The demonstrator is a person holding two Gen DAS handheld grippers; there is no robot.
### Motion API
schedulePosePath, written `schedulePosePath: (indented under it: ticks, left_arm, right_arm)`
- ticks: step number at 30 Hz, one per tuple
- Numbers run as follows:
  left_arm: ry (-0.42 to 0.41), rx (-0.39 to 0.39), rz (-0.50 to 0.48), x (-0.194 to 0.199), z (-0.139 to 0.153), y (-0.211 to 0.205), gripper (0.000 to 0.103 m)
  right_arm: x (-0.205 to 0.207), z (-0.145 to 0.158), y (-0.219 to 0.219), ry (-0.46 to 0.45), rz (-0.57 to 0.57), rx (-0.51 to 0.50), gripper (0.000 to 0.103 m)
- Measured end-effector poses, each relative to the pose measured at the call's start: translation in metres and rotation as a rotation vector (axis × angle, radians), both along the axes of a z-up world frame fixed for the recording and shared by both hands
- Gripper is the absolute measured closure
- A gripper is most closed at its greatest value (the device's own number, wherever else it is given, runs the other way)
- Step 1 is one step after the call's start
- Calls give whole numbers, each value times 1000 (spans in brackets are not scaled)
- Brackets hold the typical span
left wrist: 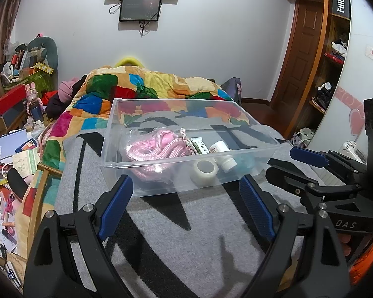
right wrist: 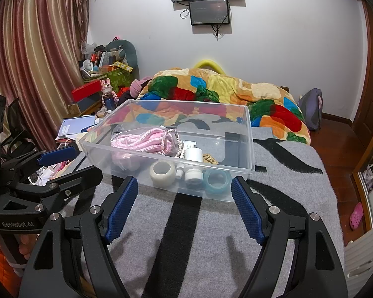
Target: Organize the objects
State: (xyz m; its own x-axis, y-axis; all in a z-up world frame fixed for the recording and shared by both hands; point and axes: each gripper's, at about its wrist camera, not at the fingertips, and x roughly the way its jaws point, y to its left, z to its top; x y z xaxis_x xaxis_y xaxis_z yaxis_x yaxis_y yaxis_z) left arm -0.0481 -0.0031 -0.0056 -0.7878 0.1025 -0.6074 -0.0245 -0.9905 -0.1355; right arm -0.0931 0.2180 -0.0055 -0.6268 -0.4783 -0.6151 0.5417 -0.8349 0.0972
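l gripper [left wrist: 186,211] & r gripper [right wrist: 184,206] both hovering over the grey blanket [right wrist: 211,236], fingers spread wide, holding nothing. just ahead a clear bin [right wrist: 248,149] is sitting on it w/ white tape roll [right wrist: 162,170], blue tape roll [right wrist: 216,181], white bottle [right wrist: 193,164], pink rope [right wrist: 141,139] lying inside. patchwork quilt [right wrist: 223,87] lying behind.

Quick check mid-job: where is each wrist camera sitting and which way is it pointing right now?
Left wrist: sits on the left gripper, facing the clear plastic bin on the grey blanket; the right gripper shows at right, both open.
Right wrist: sits on the right gripper, facing the same bin from its other side; the left gripper shows at left.
Shared: bin, pink rope bundle, white bottle.
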Motion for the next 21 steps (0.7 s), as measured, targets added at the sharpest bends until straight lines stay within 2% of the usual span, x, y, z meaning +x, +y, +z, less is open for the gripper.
schedulePosePath:
  ticks: [21]
  left_arm:
    - [11,-6,-14,5,4,4,15]
  right_arm:
    - [0,1,1,-3,2,-2,28]
